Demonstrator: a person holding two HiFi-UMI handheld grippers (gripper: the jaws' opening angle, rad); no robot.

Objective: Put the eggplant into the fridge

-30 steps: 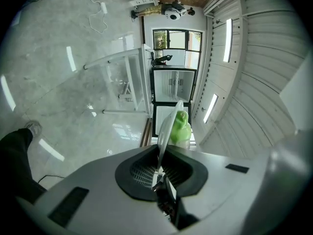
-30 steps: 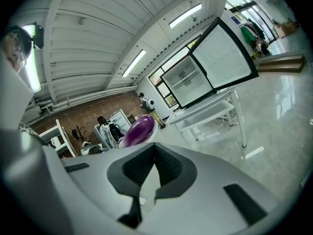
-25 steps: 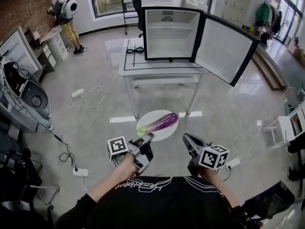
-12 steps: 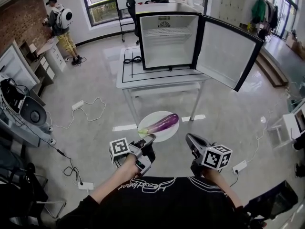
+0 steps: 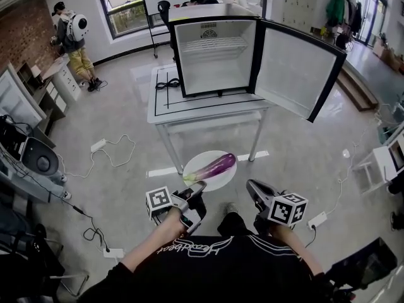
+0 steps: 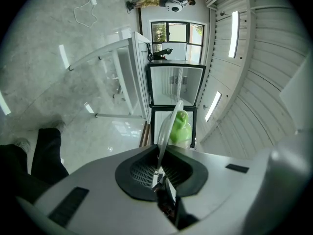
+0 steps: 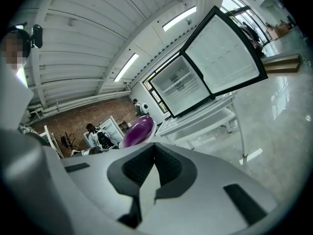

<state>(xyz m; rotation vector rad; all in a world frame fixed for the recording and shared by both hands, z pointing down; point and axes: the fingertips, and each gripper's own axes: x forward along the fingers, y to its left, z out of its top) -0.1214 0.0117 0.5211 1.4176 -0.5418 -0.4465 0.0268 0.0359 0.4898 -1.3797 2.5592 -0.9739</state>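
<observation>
Right now we are carrying the eggplant (image 5: 214, 165) on a white plate (image 5: 222, 177), low in front of us above the grey floor (image 5: 120, 115). The left gripper (image 5: 197, 187) is biting the plate at about its seven o'clock edge. In the left gripper view the thin white rim is standing edge-on between the dark pads, which are clenched on it, and the green stalk end of the eggplant is showing just beyond. The eggplant is lying across the plate with its green stalk end pointing toward eight o'clock and its glossy purple end toward two o'clock. We are holding the right gripper (image 5: 250, 185) at roughly four o'clock from the plate, near it but not touching. Its own view is showing the jaws pressed together with nothing between them, and the purple end of the eggplant is peeking past them at eleven o'clock. At twelve o'clock from the plate the fridge (image 5: 214, 19) is standing on a white table (image 5: 202, 106). Its white inside is facing us, and its door (image 5: 293, 68) is hanging wide open toward two o'clock. Far off at ten o'clock a person (image 5: 68, 33) wearing a backpack is standing by the brick wall.
</observation>
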